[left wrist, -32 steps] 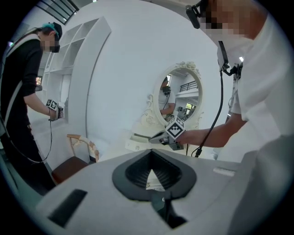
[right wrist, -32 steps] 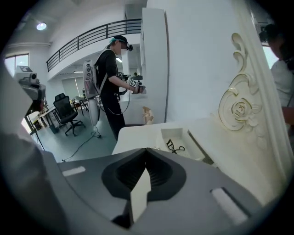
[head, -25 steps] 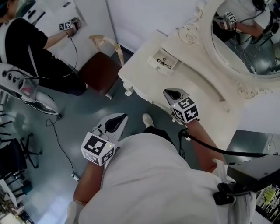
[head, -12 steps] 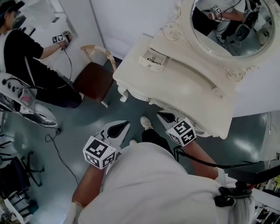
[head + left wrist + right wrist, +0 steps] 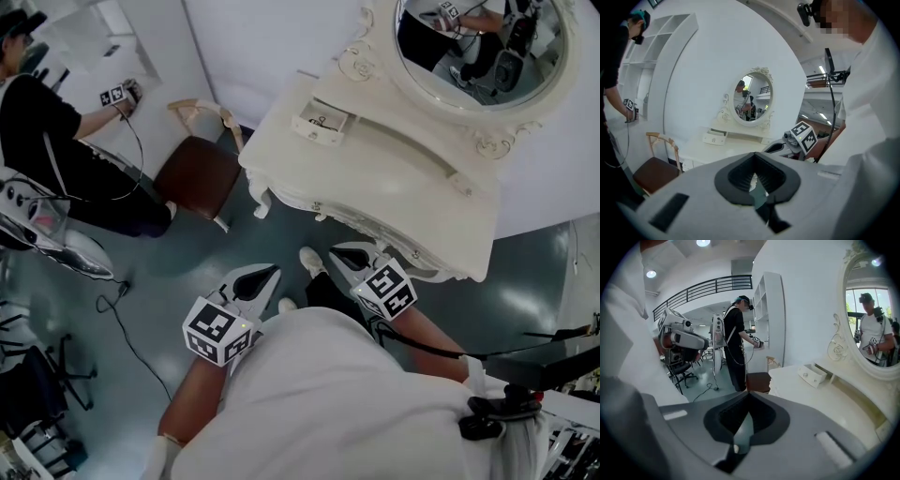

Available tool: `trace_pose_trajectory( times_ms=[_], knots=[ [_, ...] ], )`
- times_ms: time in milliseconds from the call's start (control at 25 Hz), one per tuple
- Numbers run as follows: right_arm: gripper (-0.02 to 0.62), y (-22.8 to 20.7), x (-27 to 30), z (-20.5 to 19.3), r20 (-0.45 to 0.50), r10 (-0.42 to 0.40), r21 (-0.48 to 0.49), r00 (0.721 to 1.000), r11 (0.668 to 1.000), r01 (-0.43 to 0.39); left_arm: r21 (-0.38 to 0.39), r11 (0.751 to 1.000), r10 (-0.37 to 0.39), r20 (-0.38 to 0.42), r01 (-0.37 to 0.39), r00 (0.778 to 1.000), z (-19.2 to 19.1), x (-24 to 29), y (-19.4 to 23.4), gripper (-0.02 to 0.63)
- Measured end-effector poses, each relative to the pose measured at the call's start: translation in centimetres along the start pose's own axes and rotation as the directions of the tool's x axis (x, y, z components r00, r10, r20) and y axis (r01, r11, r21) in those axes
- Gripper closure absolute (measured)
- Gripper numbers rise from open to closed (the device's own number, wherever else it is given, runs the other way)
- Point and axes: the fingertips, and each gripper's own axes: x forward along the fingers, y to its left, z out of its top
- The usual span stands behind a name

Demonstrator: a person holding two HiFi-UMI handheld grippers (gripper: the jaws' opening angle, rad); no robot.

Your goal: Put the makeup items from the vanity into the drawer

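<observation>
The cream vanity (image 5: 403, 187) stands at the upper right of the head view, under an oval mirror (image 5: 478, 42). A small open drawer (image 5: 322, 123) sits on its top at the left end, with a thin dark item lying in it. The drawer also shows in the left gripper view (image 5: 715, 138) and the right gripper view (image 5: 813, 374). My left gripper (image 5: 261, 278) hangs over the floor, shut and empty. My right gripper (image 5: 345, 255) is just in front of the vanity's front edge, shut with nothing in it. Both grippers' jaws (image 5: 754, 178) (image 5: 746, 420) are closed together.
A wooden chair with a brown seat (image 5: 199, 176) stands left of the vanity. Another person in black (image 5: 52, 141) works at a white shelf on the far left. A grey machine (image 5: 47, 230) and a floor cable (image 5: 131, 319) lie at the left. My shoe (image 5: 311, 261) is beside the right gripper.
My right gripper has drawn back from over the vanity top to in front of its edge. The vanity now sits farther up in the head view. The left gripper has barely moved.
</observation>
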Motion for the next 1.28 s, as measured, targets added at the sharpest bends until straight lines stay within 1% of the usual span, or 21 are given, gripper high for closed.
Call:
trace_pose_trajectory(
  times_ms=[240,400,760,1080,1280],
  knots=[
    [0.595,1.7,-0.1,0.1,0.009,0.012,-0.022,1.000,1.000,-0.012,-0.008,1.000,0.007,0.010,-0.007,1.000,-1.1,-1.0,-0.9,0.603],
    [0.595,2.7,-0.4,0.0,0.020,0.020,-0.034,1.000,0.999,-0.020,0.003,1.000,0.015,0.009,-0.015,1.000,-1.6,-1.5,-1.4,0.603],
    [0.595,4.4,-0.6,0.4,0.030,0.032,-0.064,0.999,0.997,-0.030,0.004,1.000,0.026,0.012,-0.026,1.000,-2.1,-2.5,-1.8,0.603],
    [0.595,5.3,-0.9,0.1,0.040,0.036,-0.067,0.999,0.997,-0.033,0.008,1.000,0.024,0.001,-0.024,1.000,-2.9,-2.7,-2.5,0.603],
    [0.595,4.7,-1.2,-0.3,0.039,0.031,-0.054,0.999,0.998,-0.029,0.010,1.000,0.013,-0.009,-0.013,1.000,-2.8,-1.7,-2.9,0.603]
  ],
)
